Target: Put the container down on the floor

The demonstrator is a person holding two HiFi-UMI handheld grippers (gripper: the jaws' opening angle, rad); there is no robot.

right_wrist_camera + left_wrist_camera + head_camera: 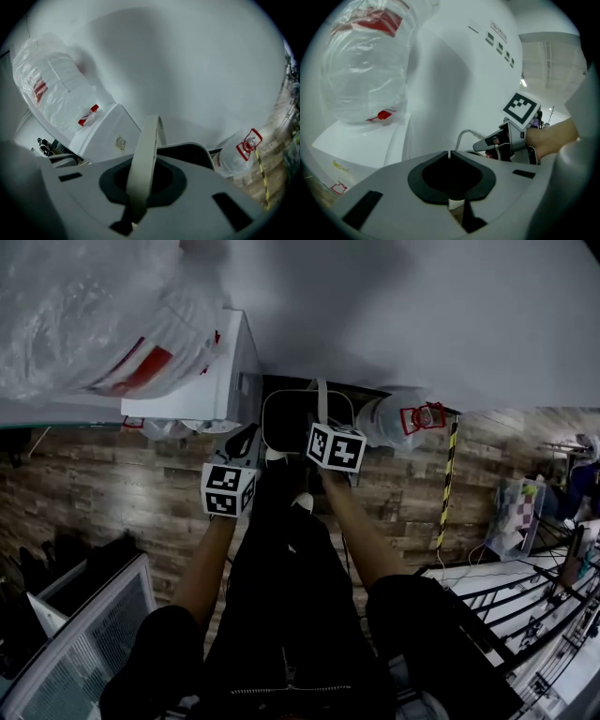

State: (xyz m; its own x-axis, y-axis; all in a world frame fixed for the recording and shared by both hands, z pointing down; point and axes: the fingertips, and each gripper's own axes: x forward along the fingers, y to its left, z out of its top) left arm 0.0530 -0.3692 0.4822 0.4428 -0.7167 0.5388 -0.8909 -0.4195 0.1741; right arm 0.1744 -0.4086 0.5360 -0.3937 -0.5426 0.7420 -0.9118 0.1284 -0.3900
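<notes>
The right claw (140, 180) is pinched onto the pale bail handle (147, 136) of the container (206, 152); the handle runs up between the two jaws and arches over the container's dark open top. The left claw (449, 153) is pressed together with nothing in it, its tips meeting just beside the right claw, whose marker cube shows to its right.

In the head view the container hangs from that handle just ahead of both claws, low against the white wall (422, 315). Whether its base touches the floor (112, 493) cannot be told.

Just to the container's left stands a white water dispenser (220, 381), with a large plastic-wrapped water bottle (365, 70) with red labels on top of it. To the container's right a second clear water bottle (398, 418) with a red cap tag lies on its side at the foot of the wall. Beyond it a yellow-and-black striped strip (446, 484) runs across the wood-patterned floor.
</notes>
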